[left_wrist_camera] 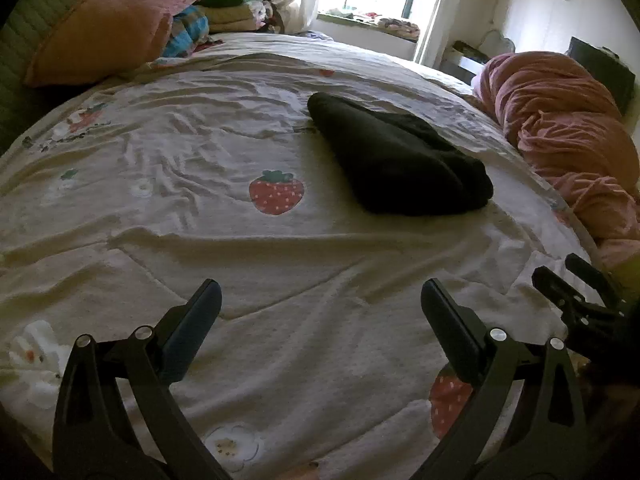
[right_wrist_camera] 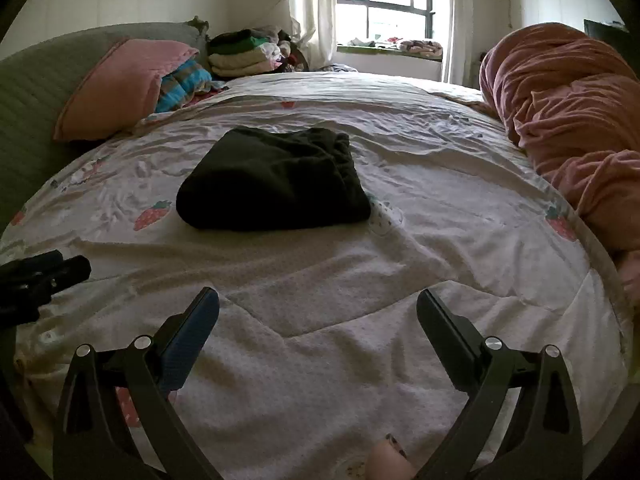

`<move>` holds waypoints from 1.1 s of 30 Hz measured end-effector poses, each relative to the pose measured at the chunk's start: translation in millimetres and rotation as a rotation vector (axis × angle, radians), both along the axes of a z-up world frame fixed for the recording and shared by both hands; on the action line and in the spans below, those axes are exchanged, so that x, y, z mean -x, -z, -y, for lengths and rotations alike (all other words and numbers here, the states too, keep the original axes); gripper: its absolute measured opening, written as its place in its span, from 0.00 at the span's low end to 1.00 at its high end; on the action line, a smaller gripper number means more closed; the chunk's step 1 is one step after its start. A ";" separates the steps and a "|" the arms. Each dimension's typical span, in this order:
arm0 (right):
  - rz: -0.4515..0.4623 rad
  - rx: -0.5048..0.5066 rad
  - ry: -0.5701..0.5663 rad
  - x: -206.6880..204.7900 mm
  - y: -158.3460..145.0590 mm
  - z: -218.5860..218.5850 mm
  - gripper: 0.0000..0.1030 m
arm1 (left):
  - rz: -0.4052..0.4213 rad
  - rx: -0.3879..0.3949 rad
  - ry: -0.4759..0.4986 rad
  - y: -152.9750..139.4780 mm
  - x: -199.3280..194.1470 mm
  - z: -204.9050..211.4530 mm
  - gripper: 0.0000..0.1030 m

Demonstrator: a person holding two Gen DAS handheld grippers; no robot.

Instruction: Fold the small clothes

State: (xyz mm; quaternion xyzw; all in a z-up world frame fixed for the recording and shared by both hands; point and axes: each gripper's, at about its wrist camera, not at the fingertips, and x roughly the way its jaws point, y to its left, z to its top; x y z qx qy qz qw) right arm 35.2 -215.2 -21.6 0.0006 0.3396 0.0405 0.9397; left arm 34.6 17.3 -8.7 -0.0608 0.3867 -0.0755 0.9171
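Left gripper (left_wrist_camera: 320,300): its two black fingers are standing wide apart at the bottom of the left wrist view, grasping nothing and hovering over bare bedcover; it is also showing as a dark shape at the left edge of the right wrist view (right_wrist_camera: 48,276).
Right gripper (right_wrist_camera: 318,304): its black fingers are likewise spreading wide at the bottom of its own frame, released and empty; it is poking into the right edge of the left wrist view (left_wrist_camera: 576,296).
Folded black garment (left_wrist_camera: 400,156): a small dark fabric bundle is lying flat on the bedcover, right of centre in the left wrist view and just left of centre in the right wrist view (right_wrist_camera: 272,180), well apart from both grippers.
White strawberry-print bedcover (left_wrist_camera: 200,140): it is filling the middle of both frames, wrinkled, with a red strawberry motif (left_wrist_camera: 276,192) sitting just left of the garment.
Pink rectangular pillow (right_wrist_camera: 120,84): it is leaning in the upper left of the frame.
Striped blue blanket (right_wrist_camera: 184,80): it is lying just right of the pillow.
Stack of folded clothes (right_wrist_camera: 244,56): it is sitting at upper centre-left, near the curtain.
Crumpled pink-brown duvet (right_wrist_camera: 568,120): it is bunching along the right side.
Window (right_wrist_camera: 392,4): it is glowing at top centre.
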 end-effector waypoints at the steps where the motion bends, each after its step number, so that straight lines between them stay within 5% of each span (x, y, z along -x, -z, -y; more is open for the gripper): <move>1: -0.003 0.000 0.001 0.1 0.8 -0.1 0.96 | 0.002 -0.006 -0.001 0.1 0.5 0.1 0.91; 33: -0.040 -0.022 -0.010 4.1 8.7 -3.4 0.96 | 0.005 -0.027 -0.013 -2.2 4.1 -1.7 0.91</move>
